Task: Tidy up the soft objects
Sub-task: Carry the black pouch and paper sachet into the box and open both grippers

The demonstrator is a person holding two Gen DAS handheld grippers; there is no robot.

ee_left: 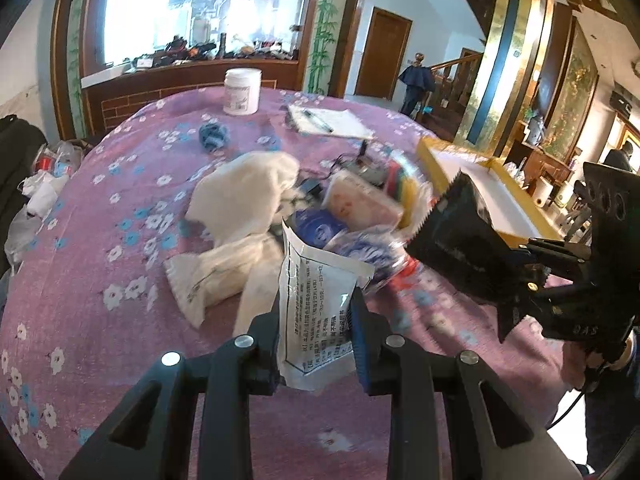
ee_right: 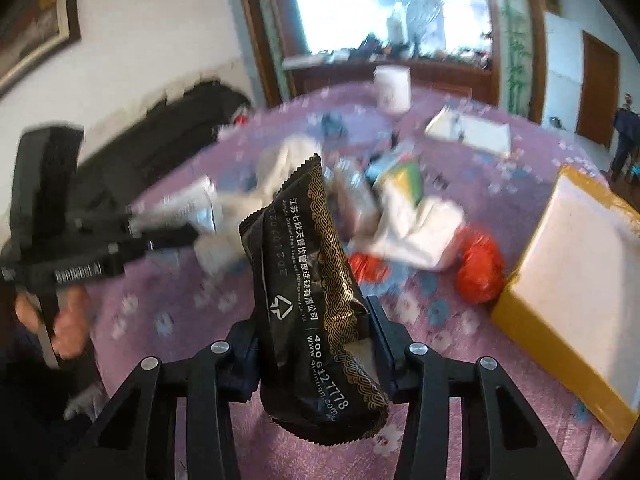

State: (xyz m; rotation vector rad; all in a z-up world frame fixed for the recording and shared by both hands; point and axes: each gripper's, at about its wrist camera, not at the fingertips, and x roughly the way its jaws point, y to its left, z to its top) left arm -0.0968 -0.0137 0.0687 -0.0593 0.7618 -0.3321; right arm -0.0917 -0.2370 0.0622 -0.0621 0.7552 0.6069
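My left gripper (ee_left: 316, 312) is shut on a white printed packet (ee_left: 316, 300) and holds it upright above the purple flowered tablecloth (ee_left: 100, 264). My right gripper (ee_right: 316, 324) is shut on a black packet with gold pattern (ee_right: 308, 288), also lifted; it shows in the left wrist view (ee_left: 456, 236) at right. Behind them lies a pile of soft things: white cloths (ee_left: 244, 200), several packets (ee_left: 360, 204) and a red bag (ee_right: 480, 268). The left gripper shows at the left of the right wrist view (ee_right: 176, 236).
A yellow box with a white inside (ee_left: 492, 196) stands at the right, also in the right wrist view (ee_right: 576, 288). A white jar (ee_left: 242, 92), a notepad with a pen (ee_left: 332, 122) and a blue yarn ball (ee_left: 214, 136) lie farther back.
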